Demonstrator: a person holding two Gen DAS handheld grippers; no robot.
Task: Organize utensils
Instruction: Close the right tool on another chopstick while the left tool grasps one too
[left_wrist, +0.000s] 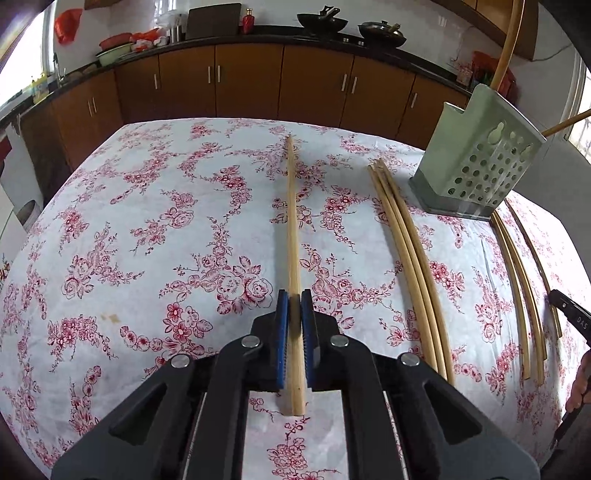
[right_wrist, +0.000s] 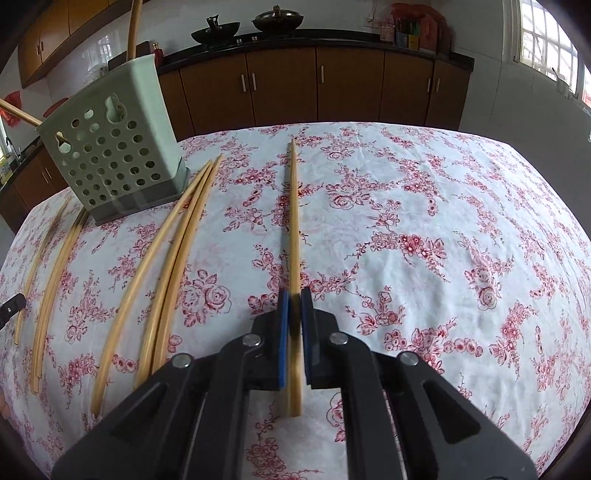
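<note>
My left gripper (left_wrist: 295, 295) is shut on a single wooden chopstick (left_wrist: 292, 221) that points away from me over the flowered tablecloth. In the right wrist view my right gripper (right_wrist: 294, 293) is likewise shut on one chopstick (right_wrist: 293, 214), with a thin shadow beside it on the cloth. A pale green perforated utensil holder (left_wrist: 476, 166) (right_wrist: 110, 155) stands at the back between the two hands and holds a couple of long wooden sticks. Loose chopsticks (left_wrist: 406, 258) (right_wrist: 166, 258) lie in a bunch between each gripper and the holder.
More chopsticks (left_wrist: 517, 280) (right_wrist: 51, 280) lie in front of the holder. A black part of the other gripper shows at each view's edge (left_wrist: 570, 314) (right_wrist: 11, 306). The tablecloth (left_wrist: 147, 240) covers the table. Brown cabinets (left_wrist: 251, 81) and a counter with woks run behind.
</note>
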